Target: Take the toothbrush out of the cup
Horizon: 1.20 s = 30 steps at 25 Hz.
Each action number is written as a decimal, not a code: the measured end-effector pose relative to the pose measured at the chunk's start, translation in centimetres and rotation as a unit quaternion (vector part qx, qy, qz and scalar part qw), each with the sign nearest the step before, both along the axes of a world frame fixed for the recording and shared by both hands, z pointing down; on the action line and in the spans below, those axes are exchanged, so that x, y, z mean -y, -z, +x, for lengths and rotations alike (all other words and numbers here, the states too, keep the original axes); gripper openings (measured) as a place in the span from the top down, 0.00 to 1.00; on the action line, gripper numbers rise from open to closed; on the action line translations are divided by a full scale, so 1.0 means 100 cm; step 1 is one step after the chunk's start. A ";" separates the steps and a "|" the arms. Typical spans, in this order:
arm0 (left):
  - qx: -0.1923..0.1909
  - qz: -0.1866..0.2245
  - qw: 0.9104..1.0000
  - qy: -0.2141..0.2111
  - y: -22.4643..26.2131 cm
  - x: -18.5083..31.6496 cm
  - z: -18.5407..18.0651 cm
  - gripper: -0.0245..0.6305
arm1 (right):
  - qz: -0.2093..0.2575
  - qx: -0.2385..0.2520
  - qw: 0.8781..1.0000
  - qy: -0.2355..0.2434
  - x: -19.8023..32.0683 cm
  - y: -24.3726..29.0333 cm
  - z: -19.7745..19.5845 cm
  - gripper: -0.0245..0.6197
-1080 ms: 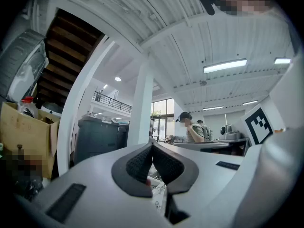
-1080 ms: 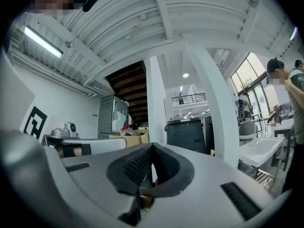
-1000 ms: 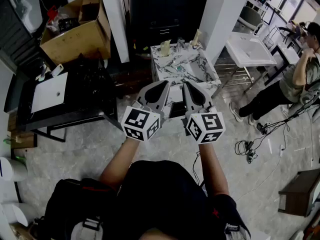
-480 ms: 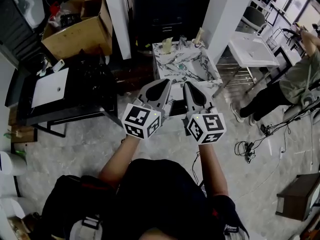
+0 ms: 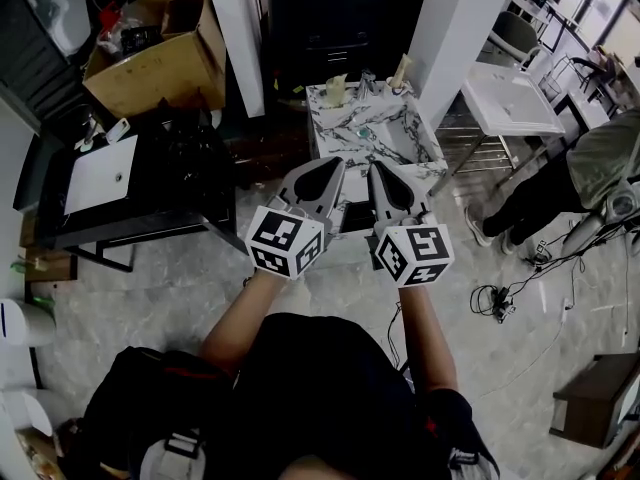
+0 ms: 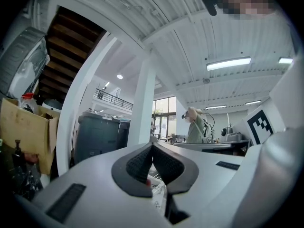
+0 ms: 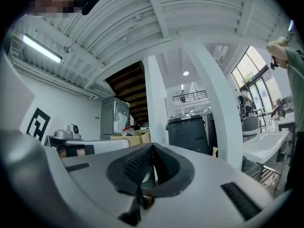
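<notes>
Holding both tools level, I have my left gripper and right gripper fully closed, pads together, nothing between them. Only the head view shows the marble table beyond their tips. A pale cup stands at its far edge, but the toothbrush is too small to make out. Both gripper views show white pillars and ceiling instead.

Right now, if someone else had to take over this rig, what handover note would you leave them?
Left gripper: shut, empty, held level.
Right gripper: shut, empty, level beside it.
The marble counter lies ahead of them. Small items stand along its far edge, too small to tell which is the cup or to make out the toothbrush.
Done: nothing yet.
Left: approach, find the cup, grip the toothbrush, lift it out.
</notes>
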<state>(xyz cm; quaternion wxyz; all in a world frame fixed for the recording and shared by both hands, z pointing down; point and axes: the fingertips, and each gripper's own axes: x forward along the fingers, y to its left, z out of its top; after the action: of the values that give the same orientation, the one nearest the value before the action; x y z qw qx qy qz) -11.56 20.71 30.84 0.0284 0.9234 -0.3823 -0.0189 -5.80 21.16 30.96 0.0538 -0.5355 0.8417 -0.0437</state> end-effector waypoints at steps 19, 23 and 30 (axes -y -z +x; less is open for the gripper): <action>-0.011 -0.017 1.000 -0.005 -0.006 0.146 0.003 0.95 | -0.017 -0.009 1.000 -0.005 0.142 -0.008 0.006 0.91; -0.008 -0.021 1.000 -0.011 -0.003 0.183 -0.001 0.95 | -0.021 -0.005 1.000 -0.008 0.178 -0.006 0.000 0.91; -0.010 -0.027 0.999 -0.022 -0.003 0.239 -0.016 0.95 | -0.024 -0.013 0.999 -0.018 0.237 -0.004 -0.015 0.91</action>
<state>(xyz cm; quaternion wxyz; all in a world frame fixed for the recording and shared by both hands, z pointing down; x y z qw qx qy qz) -13.18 -3.24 31.13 0.0573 0.9301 -0.3623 -0.0176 -7.31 -2.59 31.31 0.0313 -0.5520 0.8314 -0.0560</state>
